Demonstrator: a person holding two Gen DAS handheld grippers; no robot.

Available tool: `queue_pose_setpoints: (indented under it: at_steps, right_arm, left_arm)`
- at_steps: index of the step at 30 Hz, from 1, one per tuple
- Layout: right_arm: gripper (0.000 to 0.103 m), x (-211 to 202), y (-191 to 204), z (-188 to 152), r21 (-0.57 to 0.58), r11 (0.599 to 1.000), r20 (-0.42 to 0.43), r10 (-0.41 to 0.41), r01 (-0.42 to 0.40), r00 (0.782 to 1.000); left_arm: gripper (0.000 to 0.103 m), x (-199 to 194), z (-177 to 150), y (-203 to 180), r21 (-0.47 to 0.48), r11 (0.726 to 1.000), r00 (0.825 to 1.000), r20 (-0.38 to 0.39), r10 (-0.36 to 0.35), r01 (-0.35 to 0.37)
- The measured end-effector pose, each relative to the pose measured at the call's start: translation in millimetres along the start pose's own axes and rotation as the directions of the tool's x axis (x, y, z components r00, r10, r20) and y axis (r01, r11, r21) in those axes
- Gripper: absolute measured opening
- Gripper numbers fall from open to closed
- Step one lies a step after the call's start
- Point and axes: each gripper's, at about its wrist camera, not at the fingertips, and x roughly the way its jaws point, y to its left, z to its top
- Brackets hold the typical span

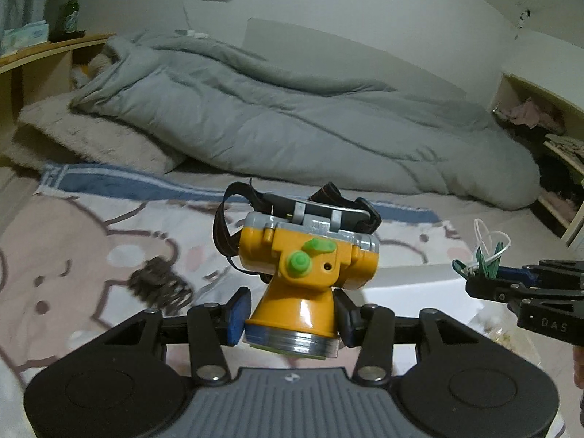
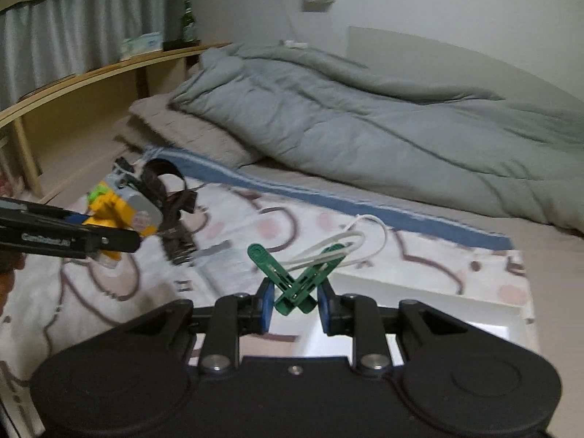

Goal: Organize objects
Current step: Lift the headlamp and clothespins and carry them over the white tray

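Your left gripper [image 1: 292, 315] holds the yellow headlamp [image 1: 310, 266] in its fingers; your right gripper [image 2: 295, 308] holds two green clothespins [image 2: 297, 277] above the bed [image 2: 419, 255].

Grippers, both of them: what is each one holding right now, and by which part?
Left gripper clamps the yellow headlamp by its lamp cone. Right gripper pinches two green clothespins at their crossed lower ends.

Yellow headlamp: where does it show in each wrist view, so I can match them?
Left wrist view: the yellow headlamp sits bottom centre, clamped at its lens end by the left gripper, strap behind.
Right wrist view: the headlamp is at the left edge, held up over the bed.
Shared landmark: the grey quilt across the back of both views.
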Motion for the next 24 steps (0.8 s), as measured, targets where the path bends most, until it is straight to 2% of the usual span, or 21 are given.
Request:
queue_pose_setpoints:
  at_steps: [10, 15, 19, 24]
  right_arm:
    - [0.026, -1.2, -82.8, -12.1, 0.044, 0.993, 0.026, -0.114, 0.113, 0.993]
    - [0.026, -2.3, -124.3, -27.5, 0.117, 0.980, 0.034, -0.168, 0.163, 0.985]
    - [0.026, -1.6, -149.3, -41.2, 0.149, 0.971, 0.019, -0.193, 0.188, 0.981]
    - [0.026, 4.8, -170.7, -56.3, 0.166, 0.962, -0.011, -0.216, 0.214, 0.976]
  left_arm:
    - [0.049, 50.0, 9.6, -70.7, 0.023, 0.995, 0.995, -0.005, -0.097, 0.098]
    - [0.049, 84.8, 11.6, -108.8, 0.049, 0.989, 0.990, -0.004, -0.140, 0.140]
    - [0.049, 114.1, 7.7, -136.0, 0.043, 0.980, 0.980, -0.052, -0.190, 0.193]
    - [0.049, 148.5, -5.8, -163.0, 0.017, 0.968, 0.958, -0.150, -0.244, 0.249]
